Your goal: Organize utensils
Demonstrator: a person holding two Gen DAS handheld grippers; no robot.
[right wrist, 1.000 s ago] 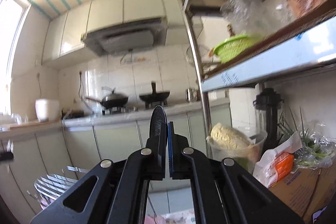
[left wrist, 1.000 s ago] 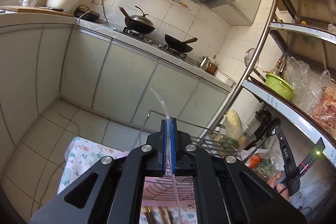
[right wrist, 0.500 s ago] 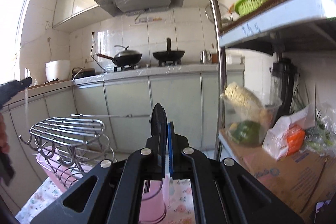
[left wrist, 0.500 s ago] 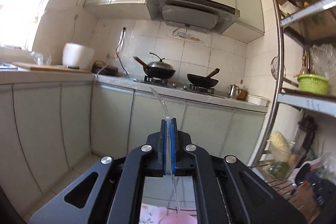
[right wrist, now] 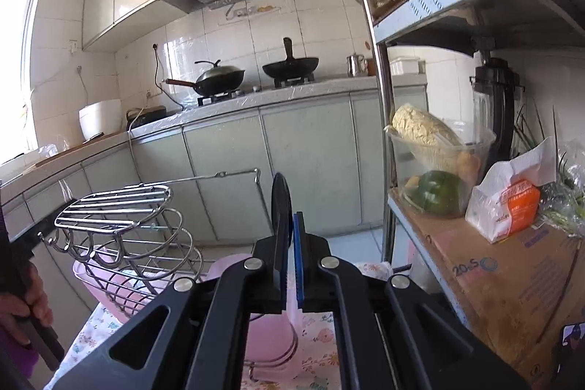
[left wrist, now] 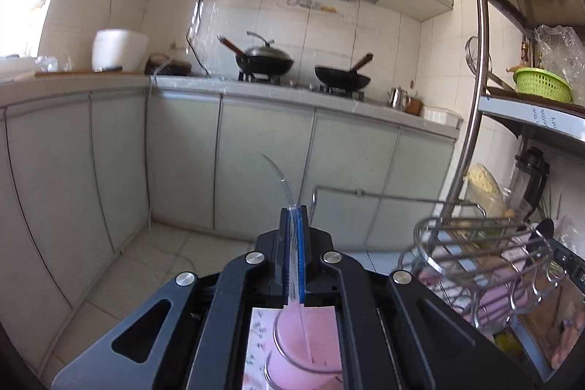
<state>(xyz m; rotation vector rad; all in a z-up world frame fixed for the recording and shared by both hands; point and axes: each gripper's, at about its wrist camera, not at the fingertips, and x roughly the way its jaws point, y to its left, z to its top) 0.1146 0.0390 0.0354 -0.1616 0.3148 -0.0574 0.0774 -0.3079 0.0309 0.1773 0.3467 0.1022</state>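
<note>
My left gripper (left wrist: 291, 212) is shut on a clear plastic utensil (left wrist: 279, 176). Its curved end sticks up past the fingertips and its thin handle hangs down over a pink cup (left wrist: 303, 349) right below. My right gripper (right wrist: 290, 218) is shut on a black utensil (right wrist: 280, 196), whose rounded end stands above the fingertips. Below it is a pink cup in a wire holder (right wrist: 272, 335). A chrome wire utensil rack (right wrist: 120, 211) over a pink basket (right wrist: 109, 287) stands to the left in the right wrist view; the rack also shows at the right in the left wrist view (left wrist: 471, 240).
A floral tablecloth (right wrist: 318, 339) covers the table. A metal shelf unit (right wrist: 380, 119) on the right holds a cardboard box (right wrist: 493, 280), a tub of vegetables (right wrist: 435, 167), a blender (right wrist: 493, 108) and a green basket (left wrist: 541, 84). Kitchen counter with woks (left wrist: 263, 61) lies beyond.
Both grippers have tilted downward and lowered; the pink cups now show beneath each, and the wire rack has come nearer. Both stay shut on their utensils.
</note>
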